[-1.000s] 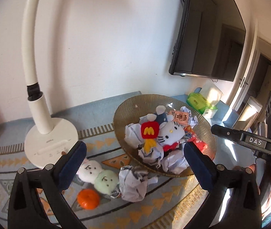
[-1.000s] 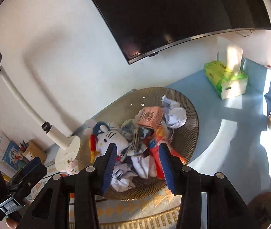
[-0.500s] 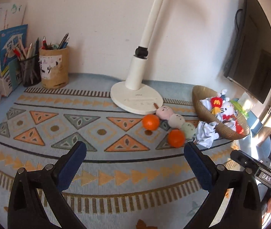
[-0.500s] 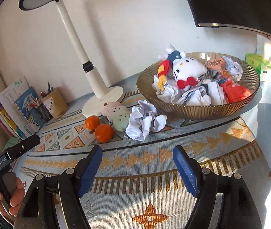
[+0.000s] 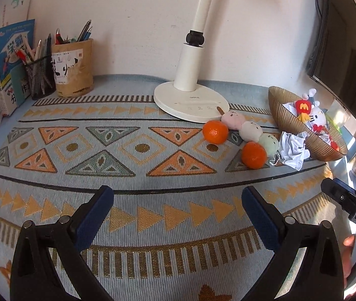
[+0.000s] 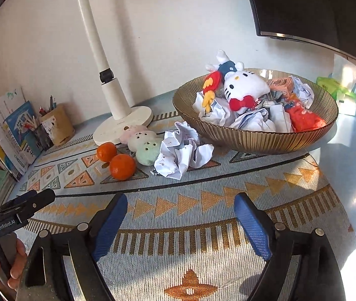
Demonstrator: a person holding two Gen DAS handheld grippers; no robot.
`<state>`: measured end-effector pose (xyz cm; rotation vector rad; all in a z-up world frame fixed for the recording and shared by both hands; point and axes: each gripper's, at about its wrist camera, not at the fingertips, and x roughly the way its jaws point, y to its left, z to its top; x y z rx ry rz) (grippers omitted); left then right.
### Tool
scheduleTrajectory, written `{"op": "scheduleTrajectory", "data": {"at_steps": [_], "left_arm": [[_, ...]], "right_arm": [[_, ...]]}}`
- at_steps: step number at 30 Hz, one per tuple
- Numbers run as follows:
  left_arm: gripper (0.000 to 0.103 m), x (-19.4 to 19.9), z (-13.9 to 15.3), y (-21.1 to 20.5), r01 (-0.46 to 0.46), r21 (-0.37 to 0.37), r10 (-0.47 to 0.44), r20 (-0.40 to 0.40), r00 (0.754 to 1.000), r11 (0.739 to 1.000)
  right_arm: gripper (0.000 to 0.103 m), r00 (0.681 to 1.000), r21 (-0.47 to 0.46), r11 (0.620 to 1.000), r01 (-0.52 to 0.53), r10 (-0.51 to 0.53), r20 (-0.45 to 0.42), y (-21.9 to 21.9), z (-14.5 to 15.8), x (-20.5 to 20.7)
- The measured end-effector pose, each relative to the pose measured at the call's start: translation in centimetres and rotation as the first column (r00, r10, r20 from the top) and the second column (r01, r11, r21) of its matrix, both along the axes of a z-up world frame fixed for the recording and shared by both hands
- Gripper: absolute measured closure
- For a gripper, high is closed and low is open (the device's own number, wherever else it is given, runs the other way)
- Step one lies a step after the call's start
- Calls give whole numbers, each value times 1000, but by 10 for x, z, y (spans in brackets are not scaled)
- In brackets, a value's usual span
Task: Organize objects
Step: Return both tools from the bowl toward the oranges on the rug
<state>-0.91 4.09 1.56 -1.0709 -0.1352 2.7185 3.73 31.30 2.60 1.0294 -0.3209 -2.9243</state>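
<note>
A ribbed amber bowl (image 6: pixel 253 139) holds a white cat plush (image 6: pixel 244 87), crumpled papers and snack packs; it also shows in the left wrist view (image 5: pixel 285 118). On the patterned mat lie two oranges (image 6: pixel 122 166) (image 6: pixel 106 151), a three-ball plush skewer (image 6: pixel 144 143) and a crumpled paper (image 6: pixel 181 154), all left of the bowl. The oranges (image 5: pixel 253 155) (image 5: pixel 215 131) and paper (image 5: pixel 293 148) show in the left wrist view too. My left gripper (image 5: pixel 177 215) and right gripper (image 6: pixel 181 222) are open, empty, low over the mat's near side.
A white desk lamp (image 5: pixel 191 100) stands behind the oranges. Two pen holders (image 5: pixel 73 69) and books (image 5: pixel 4 62) stand at the back left. A dark monitor (image 6: pixel 315 7) hangs above the bowl. A green tissue pack (image 6: pixel 338 92) lies at the far right.
Both grippers pulled back from above the bowl to low over the mat's near side. The left view swung left onto the whole desk. Both stayed open.
</note>
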Motion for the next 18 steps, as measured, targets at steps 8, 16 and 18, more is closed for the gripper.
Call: {"op": "scheduleTrajectory", "data": {"at_steps": [8, 16, 18], "left_arm": [[1, -4, -1, -10, -19, 50, 18, 22, 1000, 999], [1, -15, 31, -10, 62, 113, -66, 31, 997, 992], [1, -31, 42, -2, 98, 61, -100, 24, 995, 993]], "right_arm": [[16, 1000, 4, 1000, 6, -6, -1, 0, 1, 0], [16, 980, -147, 983, -112, 134, 147, -16, 8, -20], [16, 962, -190, 970, -152, 189, 196, -29, 8, -35]]}}
